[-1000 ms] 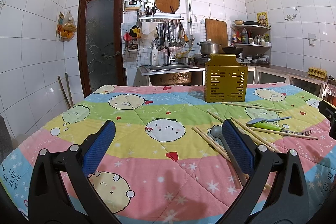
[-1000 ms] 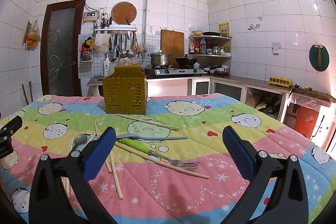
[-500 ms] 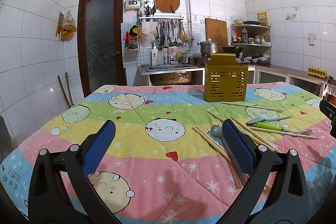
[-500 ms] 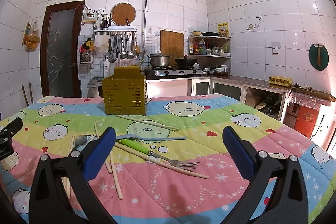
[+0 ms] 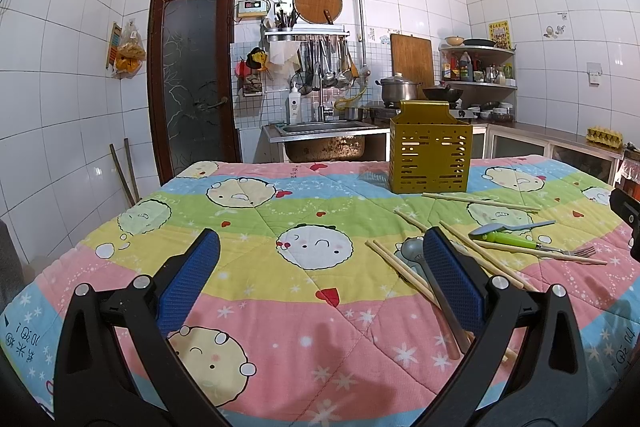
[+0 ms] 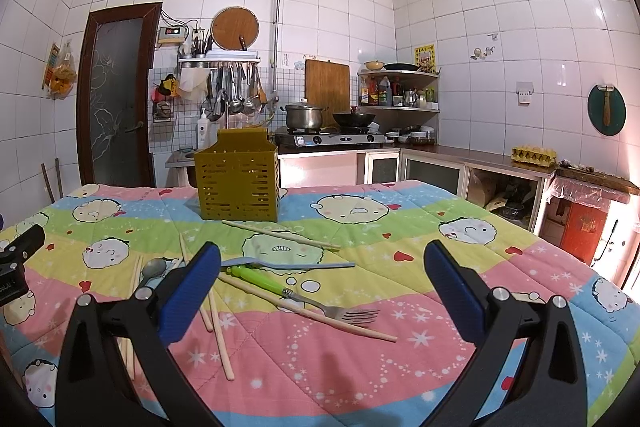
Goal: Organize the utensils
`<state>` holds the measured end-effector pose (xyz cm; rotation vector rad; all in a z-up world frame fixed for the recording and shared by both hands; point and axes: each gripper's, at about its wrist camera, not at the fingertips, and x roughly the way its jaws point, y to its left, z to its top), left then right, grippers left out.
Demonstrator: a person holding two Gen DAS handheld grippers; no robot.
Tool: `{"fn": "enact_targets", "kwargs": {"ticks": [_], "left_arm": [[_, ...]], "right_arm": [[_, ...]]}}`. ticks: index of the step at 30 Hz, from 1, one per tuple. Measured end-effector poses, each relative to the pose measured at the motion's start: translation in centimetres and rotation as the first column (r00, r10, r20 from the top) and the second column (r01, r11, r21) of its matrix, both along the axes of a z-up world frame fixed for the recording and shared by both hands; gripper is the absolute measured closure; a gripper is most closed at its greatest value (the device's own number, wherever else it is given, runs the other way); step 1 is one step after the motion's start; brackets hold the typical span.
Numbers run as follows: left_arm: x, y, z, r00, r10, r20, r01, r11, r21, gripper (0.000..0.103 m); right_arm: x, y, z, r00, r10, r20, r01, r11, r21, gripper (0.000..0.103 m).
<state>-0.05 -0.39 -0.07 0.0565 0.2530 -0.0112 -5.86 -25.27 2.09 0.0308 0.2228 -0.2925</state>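
A yellow slotted utensil holder (image 5: 430, 155) (image 6: 238, 183) stands upright at the far side of the quilted table. In front of it lie several wooden chopsticks (image 5: 478, 199) (image 6: 280, 235), a green-handled fork (image 5: 536, 245) (image 6: 296, 293), a blue spoon (image 5: 508, 227) (image 6: 288, 263) and a grey metal spoon (image 5: 414, 251) (image 6: 154, 269). My left gripper (image 5: 320, 279) is open and empty, low over the near edge, left of the utensils. My right gripper (image 6: 320, 283) is open and empty, above the fork.
The table carries a colourful cartoon quilt (image 5: 256, 211) (image 6: 460, 267). Behind it are a sink (image 5: 320, 129), a stove with a pot (image 6: 304, 117), counters and a brown door (image 5: 192, 79). The other gripper's edge shows at the right (image 5: 626, 211) and left (image 6: 20, 259).
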Motion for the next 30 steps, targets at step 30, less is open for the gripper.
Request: {"fn": "enact_targets", "kwargs": {"ticks": [30], "left_arm": [[0.68,0.03,-0.47,0.999,-0.022,-0.036,0.022,1.000,-0.010,0.005]], "right_arm": [[-0.09,0.17,0.42,1.000,0.002,0.007,-0.002,1.000,0.003,0.004]]}}
